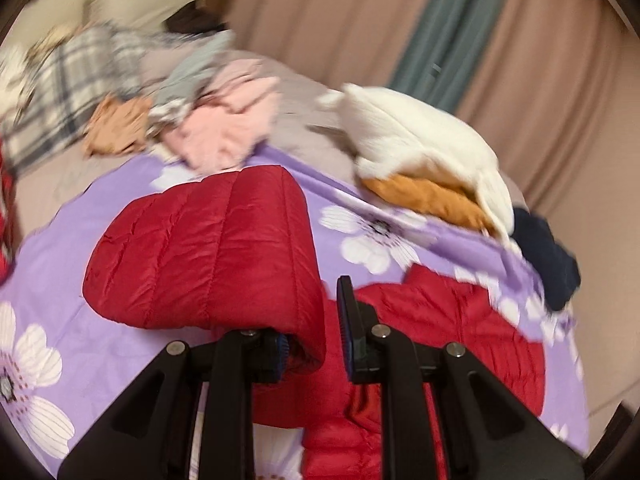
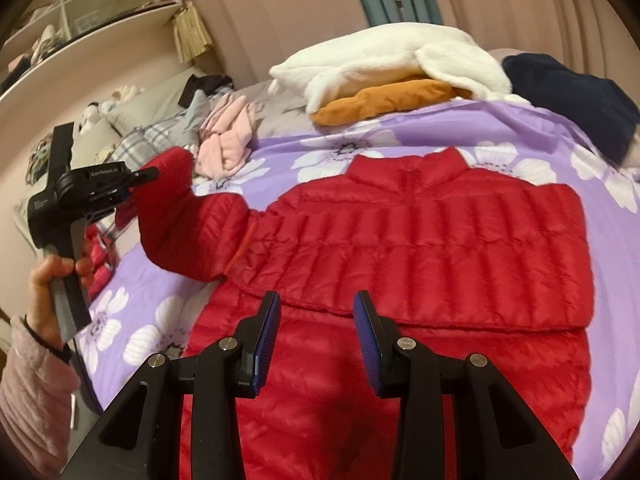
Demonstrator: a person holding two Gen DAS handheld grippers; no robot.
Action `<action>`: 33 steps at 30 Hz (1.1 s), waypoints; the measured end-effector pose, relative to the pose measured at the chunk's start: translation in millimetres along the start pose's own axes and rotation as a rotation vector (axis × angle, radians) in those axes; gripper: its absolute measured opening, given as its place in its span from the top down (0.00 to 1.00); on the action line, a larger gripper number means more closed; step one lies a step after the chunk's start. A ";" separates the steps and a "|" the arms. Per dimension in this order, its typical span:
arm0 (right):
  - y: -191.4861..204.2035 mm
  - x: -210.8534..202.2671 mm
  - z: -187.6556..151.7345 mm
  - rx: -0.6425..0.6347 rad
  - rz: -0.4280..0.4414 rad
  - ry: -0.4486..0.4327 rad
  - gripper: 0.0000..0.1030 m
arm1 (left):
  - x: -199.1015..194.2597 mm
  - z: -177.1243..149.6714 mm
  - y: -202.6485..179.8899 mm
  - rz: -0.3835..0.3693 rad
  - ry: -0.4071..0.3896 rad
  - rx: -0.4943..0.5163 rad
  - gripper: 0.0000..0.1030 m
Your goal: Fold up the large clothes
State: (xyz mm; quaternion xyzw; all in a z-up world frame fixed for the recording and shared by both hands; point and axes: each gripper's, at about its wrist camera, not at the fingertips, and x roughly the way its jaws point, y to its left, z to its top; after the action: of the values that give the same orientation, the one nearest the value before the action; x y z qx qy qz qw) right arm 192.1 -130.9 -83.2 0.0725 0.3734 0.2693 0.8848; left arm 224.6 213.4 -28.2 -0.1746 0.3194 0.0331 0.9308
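Observation:
A red puffer jacket (image 2: pixel 440 240) lies spread on a purple flowered bedsheet (image 2: pixel 520 128), collar away from me and its upper part folded over the lower. My left gripper (image 2: pixel 140 186) is shut on the cuff of the jacket's left sleeve (image 2: pixel 172 208) and holds it lifted off the bed. In the left wrist view the sleeve (image 1: pixel 208 248) drapes over one finger of that gripper (image 1: pixel 312 320), with the jacket body (image 1: pixel 440 340) below. My right gripper (image 2: pixel 318 300) hovers open over the jacket's near part, nothing between its blue pads.
At the bed's far side sits a white fleece (image 2: pixel 380 56) on an orange garment (image 2: pixel 380 104), with a navy garment (image 2: pixel 580 92) to their right. Pink clothes (image 2: pixel 228 140) and a plaid cloth lie left. A hand (image 2: pixel 52 280) in a pink sleeve holds the left gripper. Shelves (image 2: pixel 80 8) stand behind.

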 end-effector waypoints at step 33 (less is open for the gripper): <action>-56.5 -51.1 -8.0 0.162 -0.068 -0.061 0.62 | 55.3 -128.8 -101.3 -0.364 0.412 0.168 0.25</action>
State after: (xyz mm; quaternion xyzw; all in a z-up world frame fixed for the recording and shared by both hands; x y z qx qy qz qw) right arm 180.9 -206.4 -75.7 0.1392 0.3690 0.2055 0.8957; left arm 211.0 71.1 -125.6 -0.1545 0.4669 -0.1970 0.8481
